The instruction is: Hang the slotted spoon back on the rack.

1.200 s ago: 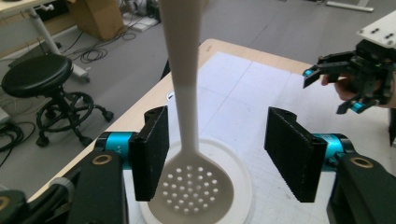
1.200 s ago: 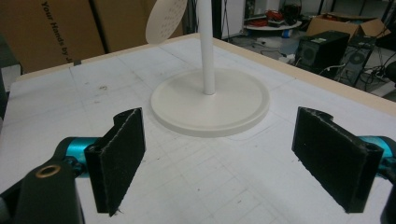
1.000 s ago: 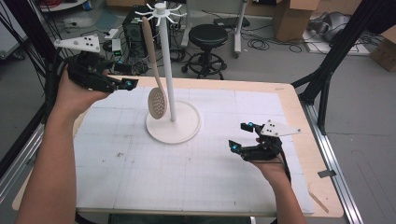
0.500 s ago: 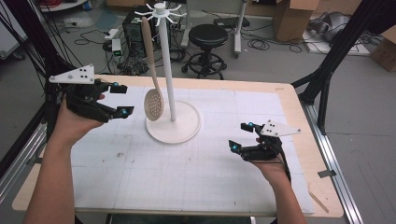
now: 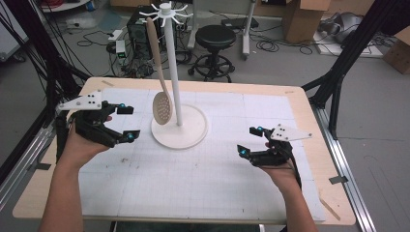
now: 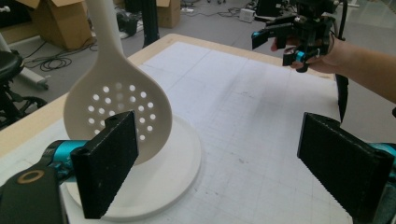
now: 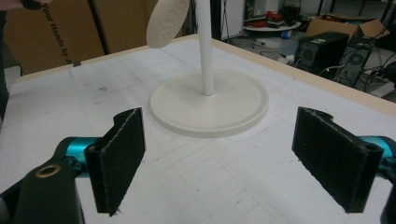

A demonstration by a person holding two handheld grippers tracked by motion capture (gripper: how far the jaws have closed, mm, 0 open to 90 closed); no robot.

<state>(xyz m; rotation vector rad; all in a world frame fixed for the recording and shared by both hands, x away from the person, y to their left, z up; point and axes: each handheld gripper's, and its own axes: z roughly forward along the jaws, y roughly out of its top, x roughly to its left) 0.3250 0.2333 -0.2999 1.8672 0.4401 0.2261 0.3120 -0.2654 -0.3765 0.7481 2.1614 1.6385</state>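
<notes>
White plastic slotted spoon (image 5: 161, 99) hangs from a hook at the top of a white rack (image 5: 174, 72), whose round base sits on the tabletop (image 5: 203, 193). The spoon's long axis runs almost upright, handle up, with the perforated bowl pointing down and ending just above the base.

The left hand-held gripper (image 5: 126, 123) is nearer to it. It is held above the tabletop just left of the rack, fingertips aimed toward the spoon's bowl. Its jaws have just been opening and now stand wide apart with nothing between them. In the left gripper view the bowl (image 6: 119, 116) sits close ahead, behind the left pad.

The right hand-held gripper (image 5: 247, 141) is released too, jaws spread and empty, resting low over the tabletop well apart from the rack on its right side.

Any move on the spoon looks likely to fall to the left hand, reaching right toward the bowl.
</notes>
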